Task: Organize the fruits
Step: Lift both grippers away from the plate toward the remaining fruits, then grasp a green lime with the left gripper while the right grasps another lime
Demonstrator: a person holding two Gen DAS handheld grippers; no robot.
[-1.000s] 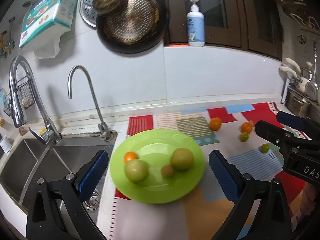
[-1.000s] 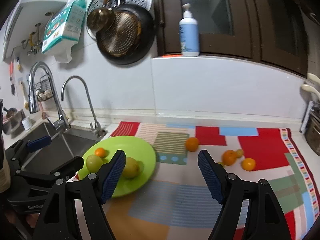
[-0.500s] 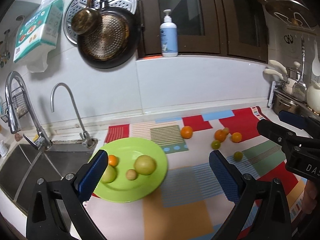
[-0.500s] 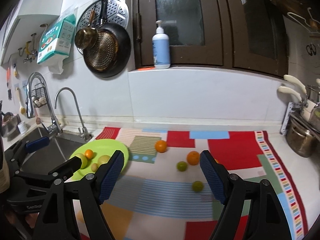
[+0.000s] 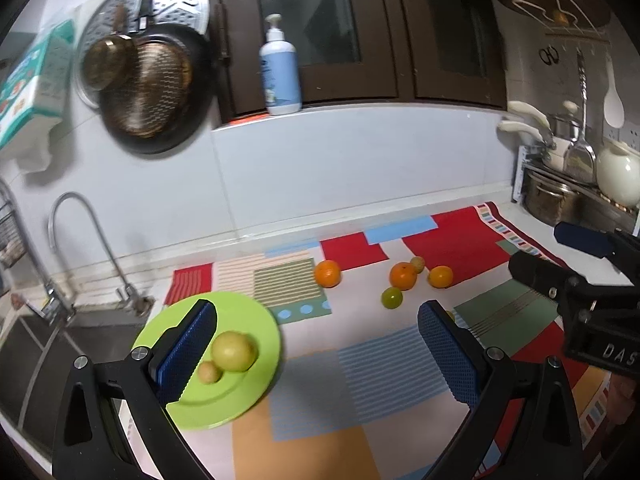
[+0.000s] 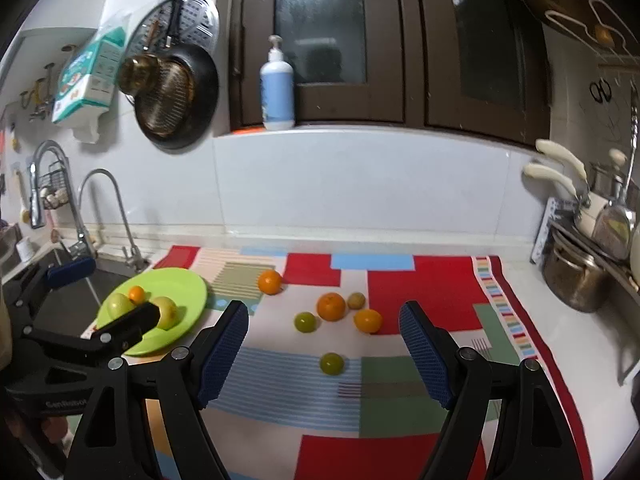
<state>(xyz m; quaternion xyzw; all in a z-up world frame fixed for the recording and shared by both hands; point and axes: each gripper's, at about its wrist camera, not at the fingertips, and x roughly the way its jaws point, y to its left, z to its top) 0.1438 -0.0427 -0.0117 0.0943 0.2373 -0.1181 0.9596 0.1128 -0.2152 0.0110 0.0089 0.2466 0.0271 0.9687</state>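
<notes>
Six small fruits are seen loose on the patchwork mat (image 6: 420, 292) covering the counter (image 6: 592, 344): a lone orange (image 6: 270, 281) nearest the green plate (image 6: 188, 292), a cluster of two oranges, a green fruit (image 6: 305, 322) and a brownish one, and a second green fruit (image 6: 331, 363) closest to the camera. On the plate, beside the sink (image 5: 24, 356), several yellow-green fruits and a small orange one are held. The right claw (image 6: 324, 356) is spread wide above the loose fruits, gripping nothing. The left claw (image 5: 316, 352) is likewise released, over the plate's edge.
</notes>
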